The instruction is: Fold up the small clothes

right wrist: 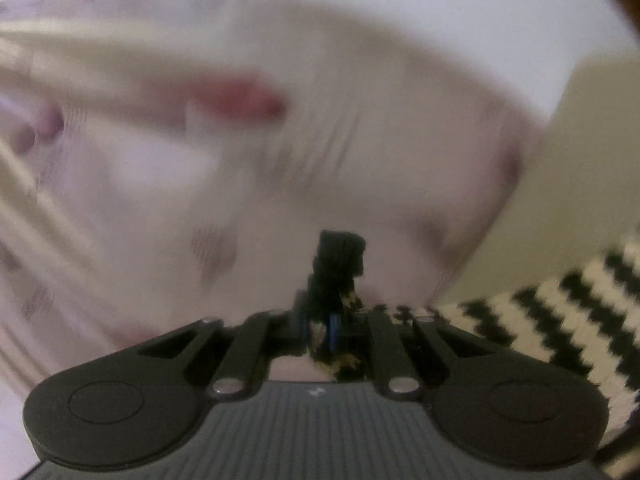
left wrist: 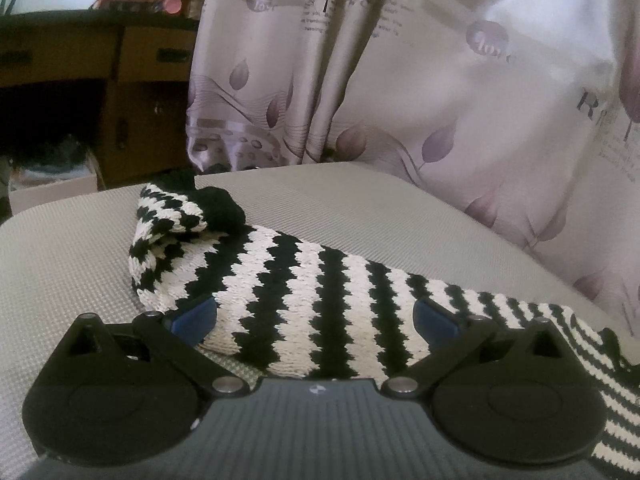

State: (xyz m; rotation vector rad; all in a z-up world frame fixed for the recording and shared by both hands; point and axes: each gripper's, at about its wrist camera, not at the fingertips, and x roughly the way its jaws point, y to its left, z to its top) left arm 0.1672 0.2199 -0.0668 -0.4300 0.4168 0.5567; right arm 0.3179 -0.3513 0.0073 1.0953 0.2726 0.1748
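Observation:
A black-and-white zigzag-striped knit garment (left wrist: pixel 304 292) lies on a grey padded surface (left wrist: pixel 360 200). One part is folded over at its far left, ending in a black cuff (left wrist: pixel 224 204). My left gripper (left wrist: pixel 314 316) is low over the near edge of the knit. Its jaws stand wide apart and the blue pads (left wrist: pixel 192 316) sit on either side of a stretch of cloth without pinching it. The right wrist view is blurred by motion. There my right gripper (right wrist: pixel 320 328) is shut on a black edge of the garment (right wrist: pixel 340 264), which sticks up between the fingers. More of the striped knit (right wrist: pixel 560 320) trails off to the right.
A pale curtain with purple leaves (left wrist: pixel 400 80) hangs close behind the padded surface and fills most of the right wrist view (right wrist: pixel 200 160). A wooden desk with drawers (left wrist: pixel 120 80) stands at the back left. The grey surface drops away at its far edge.

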